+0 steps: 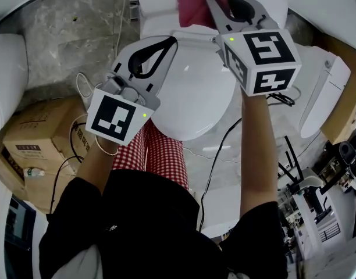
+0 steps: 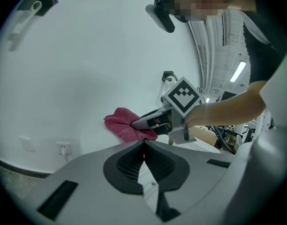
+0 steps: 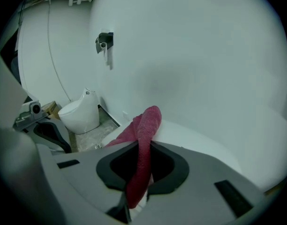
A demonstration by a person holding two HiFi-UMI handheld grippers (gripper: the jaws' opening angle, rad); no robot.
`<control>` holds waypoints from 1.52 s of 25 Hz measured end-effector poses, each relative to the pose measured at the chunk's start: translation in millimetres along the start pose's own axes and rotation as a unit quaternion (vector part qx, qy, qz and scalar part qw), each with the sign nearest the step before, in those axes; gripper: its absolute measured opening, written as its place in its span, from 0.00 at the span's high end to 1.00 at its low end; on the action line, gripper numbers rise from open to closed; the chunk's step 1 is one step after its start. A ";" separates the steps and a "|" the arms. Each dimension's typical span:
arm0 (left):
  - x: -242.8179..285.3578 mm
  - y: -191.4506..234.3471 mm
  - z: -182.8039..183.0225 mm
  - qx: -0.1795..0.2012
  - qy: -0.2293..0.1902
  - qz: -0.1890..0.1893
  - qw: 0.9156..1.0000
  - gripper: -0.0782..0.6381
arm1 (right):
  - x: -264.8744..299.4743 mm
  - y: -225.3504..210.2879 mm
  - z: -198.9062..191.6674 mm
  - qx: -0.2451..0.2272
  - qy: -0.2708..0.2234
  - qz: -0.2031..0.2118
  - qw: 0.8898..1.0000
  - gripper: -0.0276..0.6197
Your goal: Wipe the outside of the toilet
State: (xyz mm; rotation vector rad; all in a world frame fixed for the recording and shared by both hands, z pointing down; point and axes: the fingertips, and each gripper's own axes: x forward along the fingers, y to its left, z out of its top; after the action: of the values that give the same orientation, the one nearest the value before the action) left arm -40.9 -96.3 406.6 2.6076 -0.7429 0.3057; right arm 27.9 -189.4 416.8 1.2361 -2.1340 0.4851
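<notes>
Subject: toilet (image 1: pixel 192 106), centre of head view, lid (image 1: pixel 195 80) down.

R side: right gripper (image 1: pixel 215 0) at 12 o'clock, over the rear deck behind the lid. Jaws clamped on a pink cloth (image 1: pixel 192 4); the right gripper view shows the cloth (image 3: pixel 144 139) pinched between them, free end bunched ahead against white porcelain.

L side: left gripper (image 1: pixel 168 43) at 9 o'clock of the lid, jaws together, nothing between them. Appears idle.

Step in hand (judgement): wiping the top/rear outer surface; early stage, since lid, rim sides and base are yet to be covered.

Next move req.: sweep cloth fwd over the lid, keep it pressed flat, then down the flanks. Cardboard box (image 1: pixel 38 133) at 8 o'clock crowds the L flank.
</notes>
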 end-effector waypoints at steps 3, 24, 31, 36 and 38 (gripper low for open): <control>1.7 -5.3 -0.4 0.001 0.002 -0.003 1.000 0.88 | -5.9 -7.8 -4.5 0.003 0.001 -0.010 1.000 0.87; 8.6 -19.5 -5.1 0.007 0.009 -0.011 1.000 0.88 | -35.7 -59.1 -27.0 0.007 0.001 -0.069 0.998 0.87; 11.4 -22.0 -7.3 0.007 0.010 -0.013 1.000 0.88 | -44.6 -76.4 -37.3 0.014 0.005 -0.085 0.996 0.87; 13.7 -25.2 -8.5 0.008 0.014 -0.014 1.000 0.88 | -50.9 -85.6 -42.0 0.018 0.001 -0.093 0.995 0.87; 14.7 -26.0 -8.6 0.008 0.014 -0.014 1.000 0.88 | -53.5 -89.3 -44.0 0.019 0.000 -0.099 0.995 0.87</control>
State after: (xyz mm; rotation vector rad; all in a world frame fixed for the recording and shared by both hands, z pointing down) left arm -15.4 -79.1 410.5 2.6203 -0.6976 0.3399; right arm 139.8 -173.5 414.2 1.4501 -1.9846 0.4398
